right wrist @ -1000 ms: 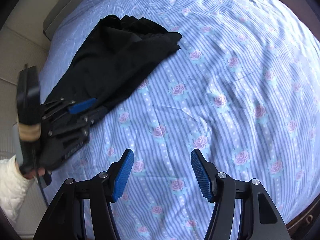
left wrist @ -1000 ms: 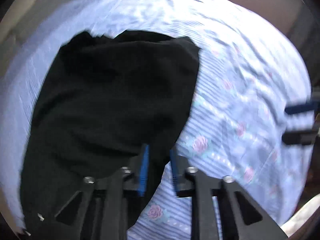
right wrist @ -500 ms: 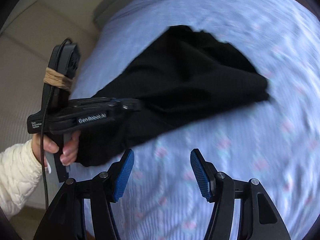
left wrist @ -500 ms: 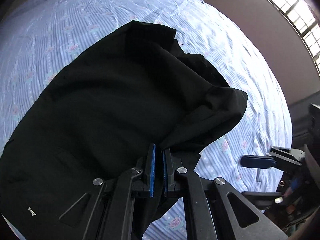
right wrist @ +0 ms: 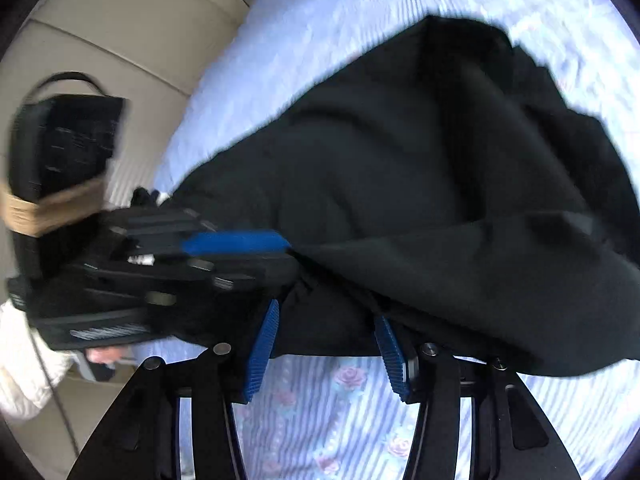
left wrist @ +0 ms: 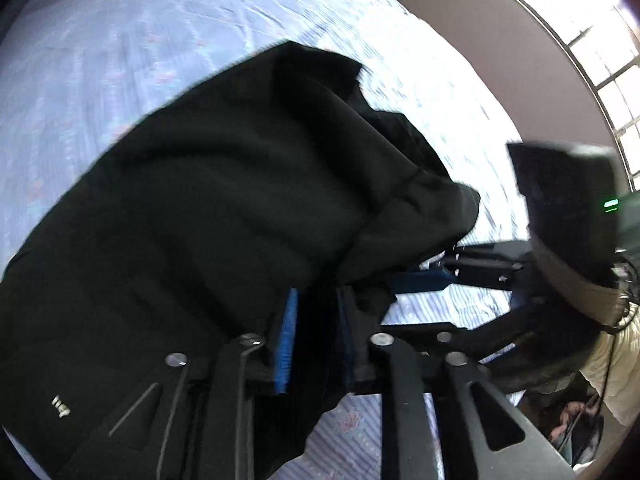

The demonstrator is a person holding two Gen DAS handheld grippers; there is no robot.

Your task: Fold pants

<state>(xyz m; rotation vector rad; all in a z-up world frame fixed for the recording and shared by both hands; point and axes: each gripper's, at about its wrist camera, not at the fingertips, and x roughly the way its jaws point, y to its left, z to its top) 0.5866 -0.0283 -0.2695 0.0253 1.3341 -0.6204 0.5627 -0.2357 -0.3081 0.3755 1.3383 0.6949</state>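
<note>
Hanging in a big dark bunch over the bed, the black pants are pretty much the whole show in both views, lifted up above the blue striped sheet with the little pink roses. The left hand-held gripper has fabric pinched between its blue pads, though there's a visible gap with dark cloth filling it, so it's grasping the pants near one bunched edge. From the right wrist view you can see that same left hand-held gripper coming in from the side of the pants, blue finger right at the cloth edge, with a hand in a white sleeve holding it. The right hand-held gripper is spread wide, its two blue fingers sitting at the lower hem of the pants, cloth between and just over them but not clamped. In the left view it sits just beside the pants' hanging corner. Beyond the pants there's a window up on the wall, and a beige headboard past the bed's edge.
</note>
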